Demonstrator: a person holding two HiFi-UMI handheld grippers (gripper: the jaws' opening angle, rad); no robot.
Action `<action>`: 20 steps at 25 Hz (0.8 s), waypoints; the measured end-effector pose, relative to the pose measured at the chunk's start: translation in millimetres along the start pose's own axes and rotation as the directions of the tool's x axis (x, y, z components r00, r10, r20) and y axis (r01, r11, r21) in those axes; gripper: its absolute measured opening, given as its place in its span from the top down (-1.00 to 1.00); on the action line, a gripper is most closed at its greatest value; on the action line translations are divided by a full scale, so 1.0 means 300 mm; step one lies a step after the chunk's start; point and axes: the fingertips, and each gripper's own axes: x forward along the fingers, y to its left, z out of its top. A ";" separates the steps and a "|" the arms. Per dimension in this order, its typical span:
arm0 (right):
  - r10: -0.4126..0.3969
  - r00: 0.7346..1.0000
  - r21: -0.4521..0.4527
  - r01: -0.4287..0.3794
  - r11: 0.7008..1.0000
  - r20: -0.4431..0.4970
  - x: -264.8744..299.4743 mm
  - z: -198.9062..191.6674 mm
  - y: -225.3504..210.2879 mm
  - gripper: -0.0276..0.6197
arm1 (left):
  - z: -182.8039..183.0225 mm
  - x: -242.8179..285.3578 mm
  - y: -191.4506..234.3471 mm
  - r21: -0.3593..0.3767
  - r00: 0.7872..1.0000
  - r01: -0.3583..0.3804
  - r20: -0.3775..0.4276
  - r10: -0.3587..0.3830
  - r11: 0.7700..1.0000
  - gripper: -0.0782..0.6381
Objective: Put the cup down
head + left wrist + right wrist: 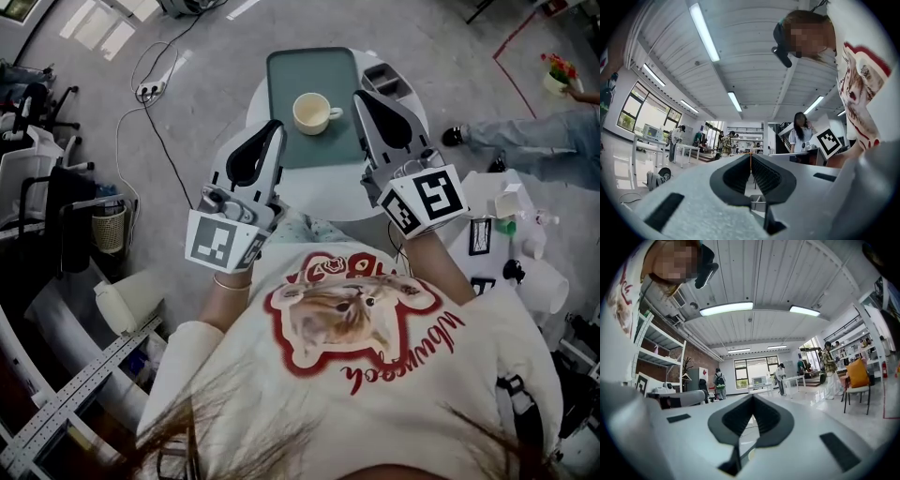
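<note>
Squarely between left claw (273,126), right claw (360,97): cup (314,113)

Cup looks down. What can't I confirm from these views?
- Cup: head view only, too small to tell if anything is inside.
- Tray: near corners covered by the left gripper and right gripper in the head view.
- Both gripper views face the room; neither shows cup or tray.
</note>
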 end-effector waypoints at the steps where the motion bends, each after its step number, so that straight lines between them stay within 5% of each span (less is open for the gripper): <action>1: 0.000 1.000 0.000 0.000 1.000 0.001 -0.012 -0.001 0.006 0.83 | 0.002 -0.010 -0.010 0.001 1.000 -0.001 0.001 0.001 1.000 0.74; 20: -0.041 0.999 -0.034 0.042 0.999 0.031 -0.359 0.029 0.383 0.83 | 0.133 -0.395 -0.285 0.011 0.997 0.068 0.045 -0.068 0.998 0.74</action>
